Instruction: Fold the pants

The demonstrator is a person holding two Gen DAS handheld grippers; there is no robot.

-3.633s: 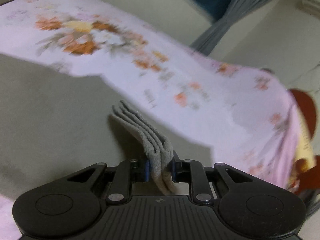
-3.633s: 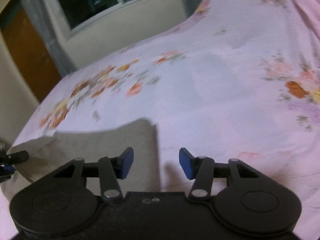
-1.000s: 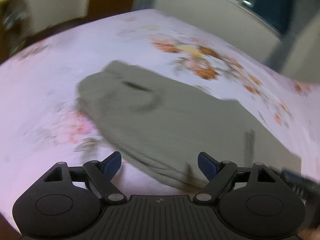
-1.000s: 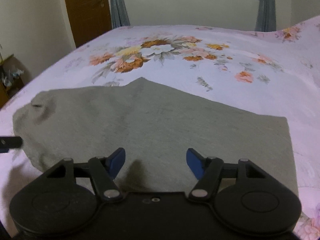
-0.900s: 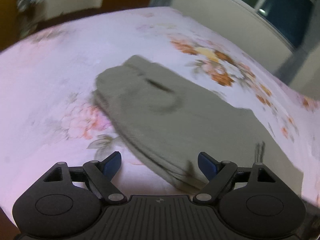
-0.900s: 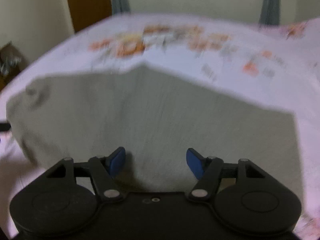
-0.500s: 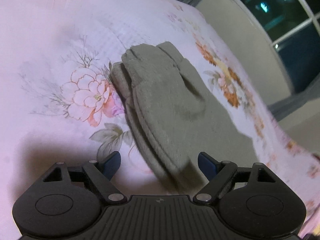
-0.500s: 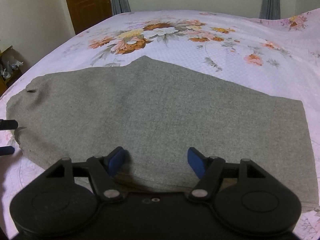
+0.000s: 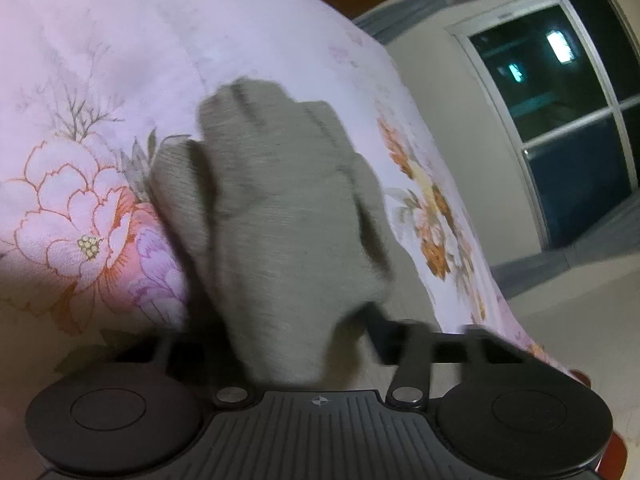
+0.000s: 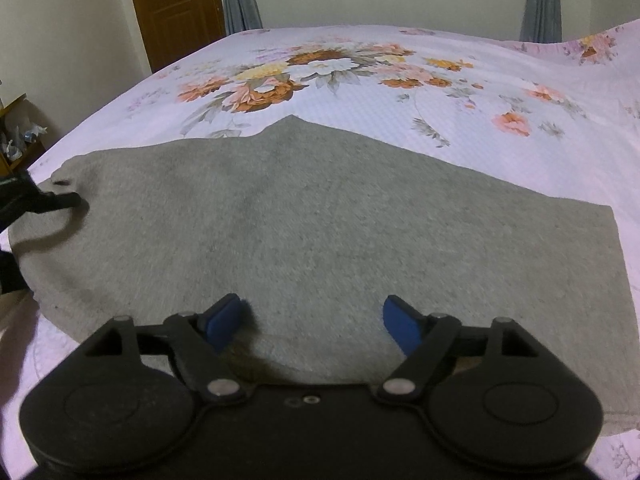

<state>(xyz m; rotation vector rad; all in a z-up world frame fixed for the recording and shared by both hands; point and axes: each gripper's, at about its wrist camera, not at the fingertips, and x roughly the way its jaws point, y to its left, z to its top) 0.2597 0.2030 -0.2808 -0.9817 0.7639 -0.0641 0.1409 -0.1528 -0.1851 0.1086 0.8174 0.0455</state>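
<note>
Floral bed (image 10: 400, 92) carries grey pants (image 10: 320, 220) flat for folding; right gripper (image 10: 314, 322) gapes wide, left gripper's (image 9: 280, 344) spread is hidden by cloth.

Matt grey knit pants (image 10: 320, 216)

Both grippers are matte black plastic with round discs and silver pivot screws. The right gripper (image 10: 314, 320) has blue pads (image 10: 400, 322). The left gripper (image 9: 288, 344) has a ribbed deck with a small crosshair mark.
</note>
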